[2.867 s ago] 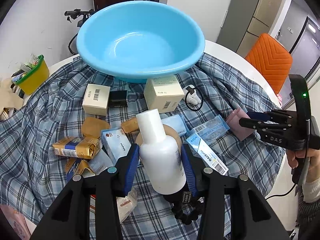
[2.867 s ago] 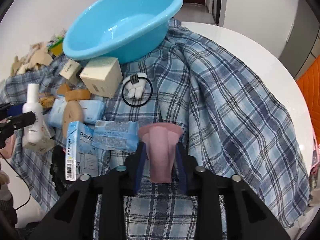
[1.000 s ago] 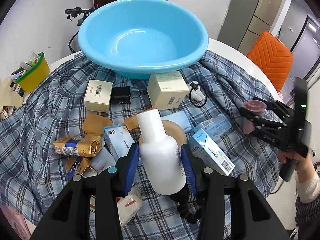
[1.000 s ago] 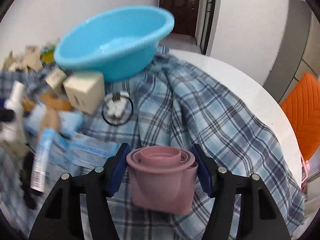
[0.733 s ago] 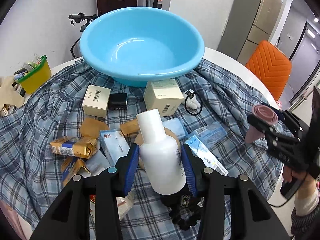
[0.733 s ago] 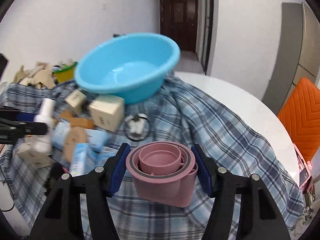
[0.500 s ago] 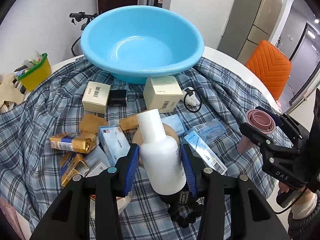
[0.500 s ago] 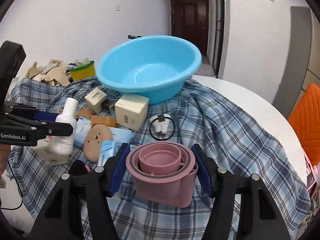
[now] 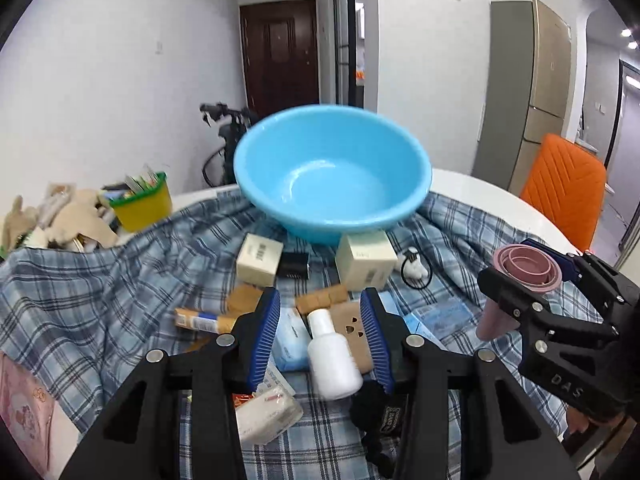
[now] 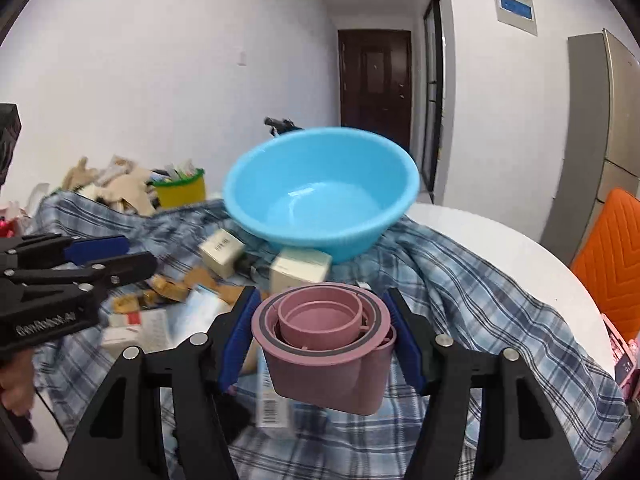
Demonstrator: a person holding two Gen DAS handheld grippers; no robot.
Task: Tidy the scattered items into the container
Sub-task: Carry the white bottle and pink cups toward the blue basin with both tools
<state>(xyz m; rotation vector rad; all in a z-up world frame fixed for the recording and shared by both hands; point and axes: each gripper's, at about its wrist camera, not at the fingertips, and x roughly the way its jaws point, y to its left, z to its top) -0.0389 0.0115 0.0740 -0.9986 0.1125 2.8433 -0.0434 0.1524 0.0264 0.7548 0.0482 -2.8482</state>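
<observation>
White plastic bottle [image 9: 332, 364] over on the left is down on the blue plaid cloth [image 9: 120, 280]. It shows between my left claw's [image 9: 318, 300] blue pads, but they stand apart and neither one touches it, so that claw's carrying nothing. Middle of the table, the round light-blue plastic basin [image 9: 280, 200] has nothing in it yet. On the right, my right claw [image 10: 320, 300] is clamped on the pink nested plastic cup set [image 10: 324, 344], up off the cloth and short of the basin. I'd keep it level so the inner cups don't slide out, clear the near rim, go low inside, then let go. Bottle needs a proper mid-body grab after.
</observation>
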